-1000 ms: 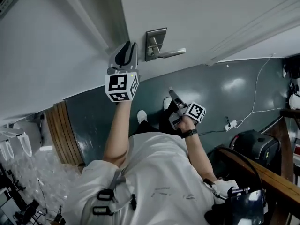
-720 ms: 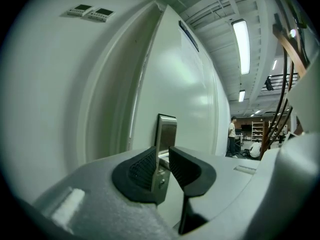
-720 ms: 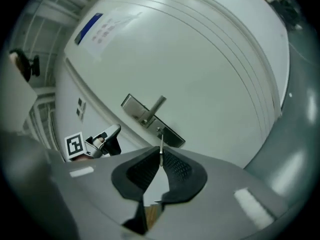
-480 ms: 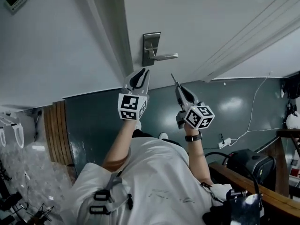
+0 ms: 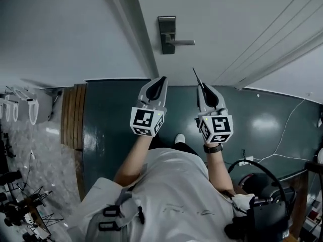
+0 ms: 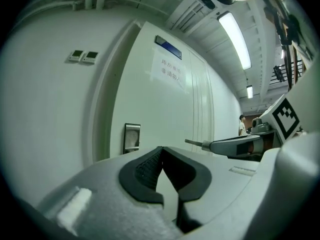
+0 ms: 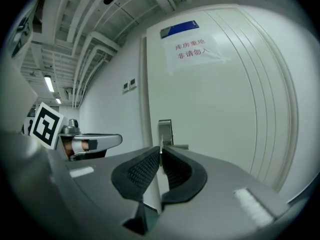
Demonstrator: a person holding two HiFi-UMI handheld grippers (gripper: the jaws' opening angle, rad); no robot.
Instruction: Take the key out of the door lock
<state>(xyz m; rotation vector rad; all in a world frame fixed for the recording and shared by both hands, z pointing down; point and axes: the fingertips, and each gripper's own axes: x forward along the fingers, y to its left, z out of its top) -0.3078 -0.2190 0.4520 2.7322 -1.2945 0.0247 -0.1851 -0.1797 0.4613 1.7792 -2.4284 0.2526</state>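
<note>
Jaws: left gripper just closed, empty; right gripper pinches key; head view clearest.

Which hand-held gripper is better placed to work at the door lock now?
Right, probably: the right hand-held gripper pinches the thin key, pointed toward the lock plate. The left hand-held gripper is shut and empty.

Two tongs, one key, one door, one lever handle, two wall switches

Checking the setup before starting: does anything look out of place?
The thin metal key is not in the grey metal lock plate on the white door; it juts from the right gripper, jaws shut on it, apart from the door.
</note>
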